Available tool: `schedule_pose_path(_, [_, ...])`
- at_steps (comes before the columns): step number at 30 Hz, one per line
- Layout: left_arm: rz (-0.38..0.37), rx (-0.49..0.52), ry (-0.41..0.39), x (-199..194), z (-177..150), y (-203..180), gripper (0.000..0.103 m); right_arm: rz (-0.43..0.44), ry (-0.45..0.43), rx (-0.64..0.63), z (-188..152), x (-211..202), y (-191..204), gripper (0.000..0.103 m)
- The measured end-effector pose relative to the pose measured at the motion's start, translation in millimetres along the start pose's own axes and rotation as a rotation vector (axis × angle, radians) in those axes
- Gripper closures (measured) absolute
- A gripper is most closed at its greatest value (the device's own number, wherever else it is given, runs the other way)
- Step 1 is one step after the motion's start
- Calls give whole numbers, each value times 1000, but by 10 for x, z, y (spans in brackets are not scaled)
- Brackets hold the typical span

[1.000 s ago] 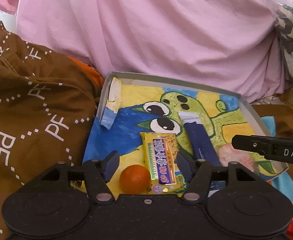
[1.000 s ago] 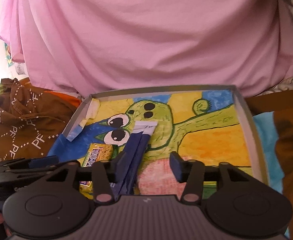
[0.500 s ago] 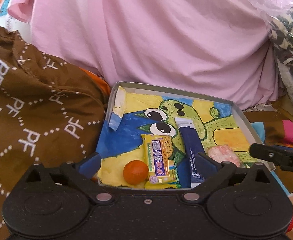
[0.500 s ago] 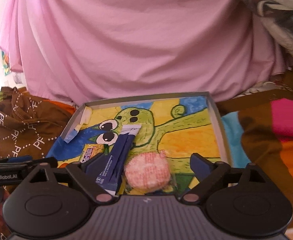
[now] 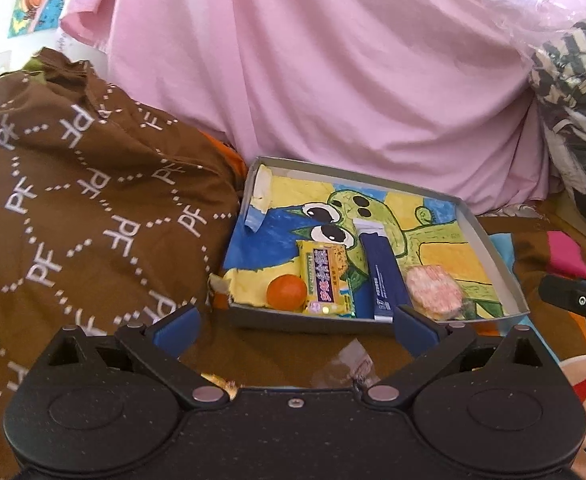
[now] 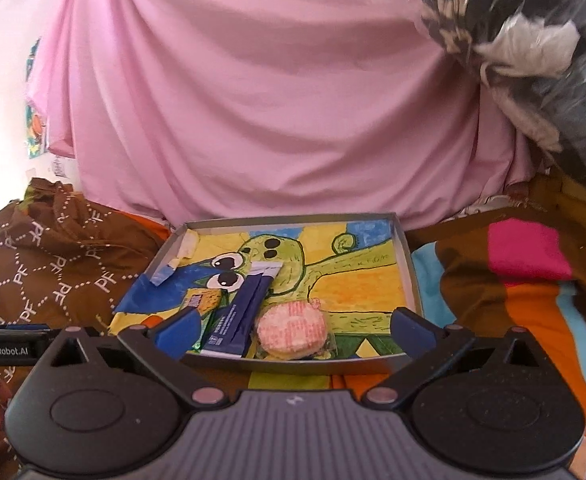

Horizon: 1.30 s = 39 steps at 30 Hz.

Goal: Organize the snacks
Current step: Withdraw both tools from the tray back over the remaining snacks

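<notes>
On a bed-like surface covered by a brown, orange, blue and pink patterned blanket (image 6: pixel 505 304) sits a shallow grey box tray (image 5: pixel 489 240), its floor lined with a painted green cartoon creature on yellow and blue. Four snacks lie along the tray's near edge, in a row, in the left wrist view: small orange fruit (image 5: pixel 287 293) leftmost, yellow wrapped bar with purple label (image 5: pixel 325 280) just beside it, dark blue stick packet (image 5: pixel 381 276) next, round pink-white wrapped cake (image 5: pixel 433 292) rightmost. Blue packet lies lengthwise, far end over the creature's mouth. Right wrist view shows the cake (image 6: pixel 291 330) touching the blue packet (image 6: pixel 241 316); the fruit is mostly hidden behind a finger there.

Left gripper (image 5: pixel 295 330) hovers before the tray's near wall, jaws spread wide, nothing between them. Right gripper (image 6: pixel 295 330) likewise faces the tray, jaws wide apart, empty.

Left of tray: bunched brown cloth printed with white "PF" and dotted diamonds (image 5: pixel 85 216), pressed against the tray's left wall. Behind: large pink draped sheet (image 5: pixel 313 80) fills the background. Right rear: heap of dark patterned fabric and clear plastic (image 6: pixel 533 40). A colourful picture hangs on the white wall (image 5: pixel 37 0), far left. Crumpled clear wrapper (image 5: pixel 349 364) lies on the blanket between left gripper and tray.
</notes>
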State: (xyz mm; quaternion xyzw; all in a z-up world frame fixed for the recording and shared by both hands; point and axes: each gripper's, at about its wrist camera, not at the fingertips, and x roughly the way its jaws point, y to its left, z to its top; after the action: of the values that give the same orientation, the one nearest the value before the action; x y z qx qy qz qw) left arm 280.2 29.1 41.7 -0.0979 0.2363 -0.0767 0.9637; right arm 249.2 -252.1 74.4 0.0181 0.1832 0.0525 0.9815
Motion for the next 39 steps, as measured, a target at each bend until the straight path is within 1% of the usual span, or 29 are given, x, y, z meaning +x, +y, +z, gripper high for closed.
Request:
schedule_pose_path(4, [18, -4, 6, -210, -134, 10, 1, -36, -17, -24, -113, -208, 84, 0])
schedule_pose_path(7, [31, 17, -2, -367, -245, 16, 1, -55, -20, -51, -224, -349, 142, 0])
schedule_pose_path(13, [40, 51, -4, -618, -452, 18, 1, -62, 6, -37, -406, -571, 174, 0])
schedule_pose_path(17, [43, 48, 13, -740, -578, 17, 1, -72, 23, -9, -546, -731, 159, 0])
schedule_pose_path(23, [66, 45, 11, -940, -753, -5, 1, -85, 69, -35, -765, -921, 171, 0])
schedule_pose_path(26, [70, 36, 12, -1048, -862, -26, 1, -81, 90, -23, -857, -1010, 169, 0])
schedule_pose_path(33, [64, 76, 63, -1225, -1132, -88, 1, -81, 150, 10, -1068, -1179, 143, 0])
schedule_pose_path(39, [53, 84, 97, -1317, -1274, -111, 1, -49, 235, 32, -1240, -1289, 143, 0])
